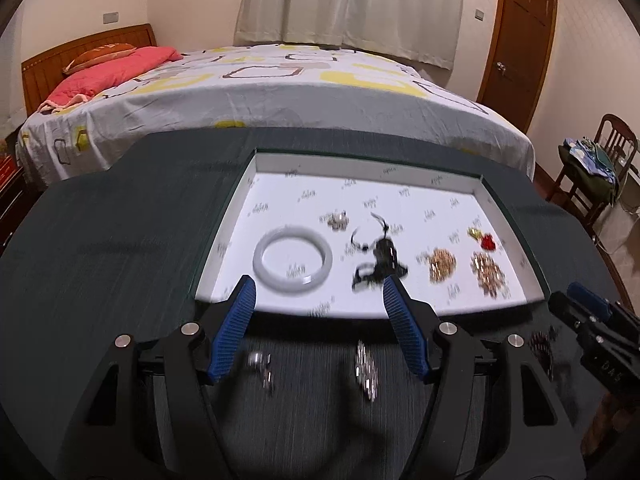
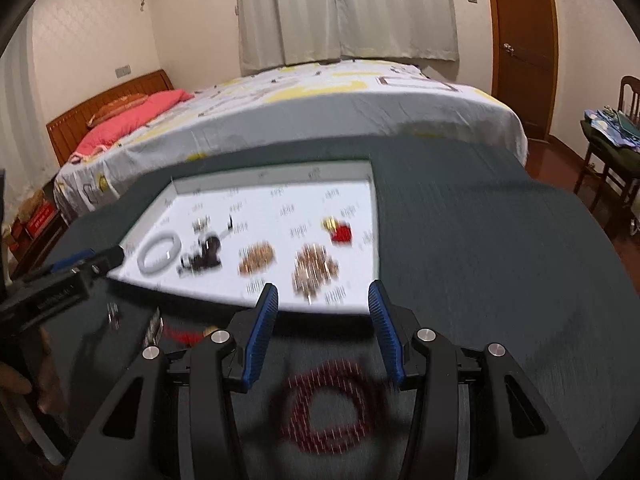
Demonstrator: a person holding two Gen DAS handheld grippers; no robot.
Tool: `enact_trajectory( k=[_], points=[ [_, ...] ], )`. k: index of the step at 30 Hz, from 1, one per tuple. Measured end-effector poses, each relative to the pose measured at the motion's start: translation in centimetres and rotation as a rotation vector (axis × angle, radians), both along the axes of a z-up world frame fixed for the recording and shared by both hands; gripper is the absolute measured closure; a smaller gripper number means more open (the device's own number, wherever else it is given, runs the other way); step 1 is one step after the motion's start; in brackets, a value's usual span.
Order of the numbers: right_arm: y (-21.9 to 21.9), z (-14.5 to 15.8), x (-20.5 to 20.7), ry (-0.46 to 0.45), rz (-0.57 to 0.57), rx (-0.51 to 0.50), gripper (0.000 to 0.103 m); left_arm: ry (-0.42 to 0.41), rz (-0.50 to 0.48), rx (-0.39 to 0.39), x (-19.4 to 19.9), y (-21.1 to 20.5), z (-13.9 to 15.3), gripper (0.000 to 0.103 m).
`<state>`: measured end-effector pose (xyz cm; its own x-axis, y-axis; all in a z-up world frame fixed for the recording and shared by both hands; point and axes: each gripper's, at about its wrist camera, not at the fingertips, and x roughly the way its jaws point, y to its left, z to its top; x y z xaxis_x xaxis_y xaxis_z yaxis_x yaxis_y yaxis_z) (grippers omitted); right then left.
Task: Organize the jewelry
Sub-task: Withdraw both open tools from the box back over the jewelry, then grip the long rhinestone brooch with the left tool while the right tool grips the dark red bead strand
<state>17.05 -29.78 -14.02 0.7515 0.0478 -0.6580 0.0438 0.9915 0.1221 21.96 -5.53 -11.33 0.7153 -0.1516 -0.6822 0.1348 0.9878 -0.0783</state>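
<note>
A white tray (image 1: pixel 360 168) on a dark table holds a white bangle (image 1: pixel 293 258), a small silver piece (image 1: pixel 337 220), a black piece (image 1: pixel 380 260), two gold heaps (image 1: pixel 442 264) and a red and gold piece (image 1: pixel 484 239). My left gripper (image 1: pixel 318 296) is open at the tray's near edge, above two silver pieces (image 1: pixel 366 368) on the table. My right gripper (image 2: pixel 322 298) is open over a red beaded bracelet (image 2: pixel 332 412) on the table, near the tray (image 2: pixel 276 174). The bangle (image 2: pixel 159 258) and gold heaps (image 2: pixel 314 268) show there too.
A bed (image 1: pixel 256 96) stands behind the table. A wooden door (image 1: pixel 516 40) and a chair (image 1: pixel 592 168) with clothes are at the right. A dark beaded piece (image 1: pixel 542 350) lies on the table near the right gripper's body (image 1: pixel 592 320).
</note>
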Motion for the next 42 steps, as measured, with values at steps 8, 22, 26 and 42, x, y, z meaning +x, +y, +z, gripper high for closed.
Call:
enact_trajectory(
  k=[8, 22, 26, 42],
  points=[
    [0.6, -2.5, -2.1, 0.057, 0.000, -0.011, 0.033, 0.050, 0.022, 0.001, -3.2, 0.9, -1.7, 0.038],
    [0.7, -4.6, -0.9, 0.159, 0.000, -0.032, 0.025, 0.092, 0.013, -0.006, -4.0, 0.7, -3.4, 0.037],
    [0.5, -4.5, -1.2, 0.152, 0.001, -0.017, 0.029, 0.098, 0.003, -0.006, -4.0, 0.2, -3.6, 0.037],
    [0.3, -3.9, -2.1, 0.121, 0.044, 0.021, 0.092, 0.115, -0.020, -0.005, -3.5, -1.2, -4.3, 0.037]
  ],
)
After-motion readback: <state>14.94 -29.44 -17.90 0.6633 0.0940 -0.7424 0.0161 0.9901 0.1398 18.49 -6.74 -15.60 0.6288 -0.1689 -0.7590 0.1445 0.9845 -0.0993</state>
